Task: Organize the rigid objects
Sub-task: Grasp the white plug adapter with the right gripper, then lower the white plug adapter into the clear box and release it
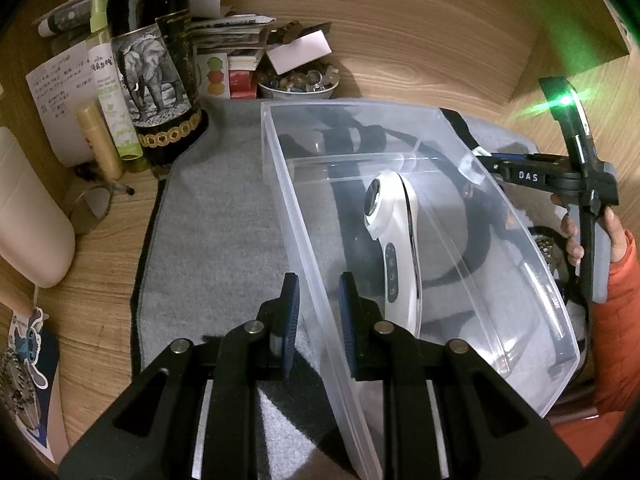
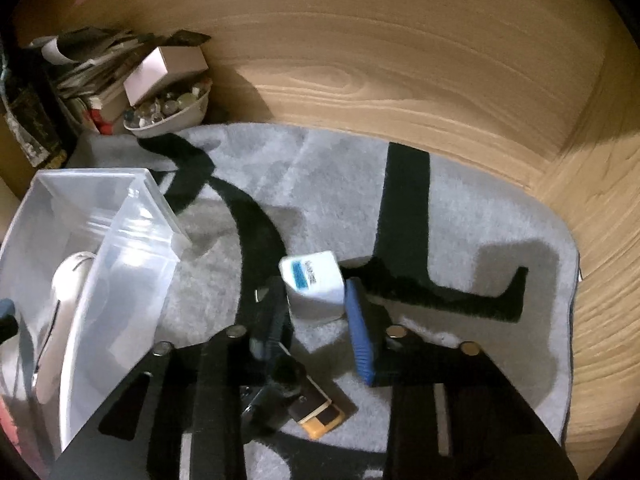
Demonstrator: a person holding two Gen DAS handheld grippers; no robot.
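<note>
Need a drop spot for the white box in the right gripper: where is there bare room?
The clear bin is open behind its divider; the front part holds the white handheld device. Bare mat lies beyond the white box, toward the wooden wall. Crowded: the bowl of stones and paper stack at back left, and the yellow-and-black item under the right gripper.
</note>
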